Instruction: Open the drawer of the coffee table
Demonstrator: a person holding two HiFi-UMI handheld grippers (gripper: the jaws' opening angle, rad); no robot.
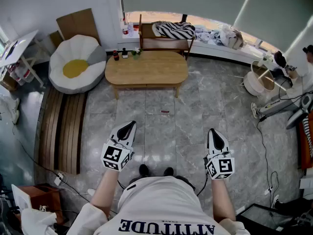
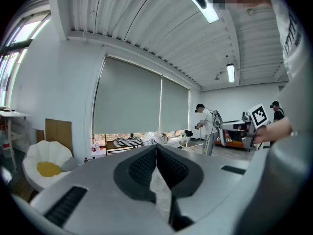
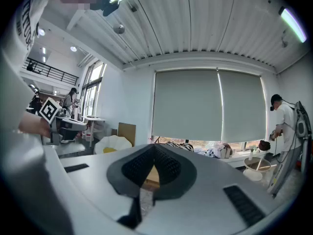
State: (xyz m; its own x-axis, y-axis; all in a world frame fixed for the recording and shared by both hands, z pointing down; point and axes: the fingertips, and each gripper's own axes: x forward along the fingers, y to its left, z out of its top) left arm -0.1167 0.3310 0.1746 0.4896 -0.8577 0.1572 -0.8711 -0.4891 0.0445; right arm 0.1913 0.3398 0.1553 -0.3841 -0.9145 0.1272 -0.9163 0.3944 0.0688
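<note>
Head view: you stand on the grey tiled floor [image 1: 161,106], well apart from the coffee table [image 1: 146,68]. The table is in the upper centre of the frame w/ its long side toward you. Its drawer I cannot make out from this angle. Your left gripper [image 1: 130,124] is in the lower centre-left and your right gripper [image 1: 212,130] in the lower centre-right. Both point up the frame toward the table, and neither touches anything. An egg-shaped seat [image 1: 76,62] sits at the upper left, just beside the table's left end. Behind the table, at top centre, a wooden chair [image 1: 164,44] carries a striped cloth [image 1: 173,29].

Left gripper view: the jaws are closed, tips meeting at frame centre, w/ nothing btw. them. The egg-shaped seat shows at the lower left. The blinds [image 2: 142,99] fill the middle. Your right gripper, w/ its marker cube, shows at the right edge. A person [image 2: 203,119] stands in the bg., right of centre.

Right gripper view: these jaws are also pressed together and hold nothing. In the small gap under the tips, at frame centre, you see a bit of the coffee table, far off. Your left gripper is at the left edge, and another person [image 3: 283,126] stands at the right edge.
</note>
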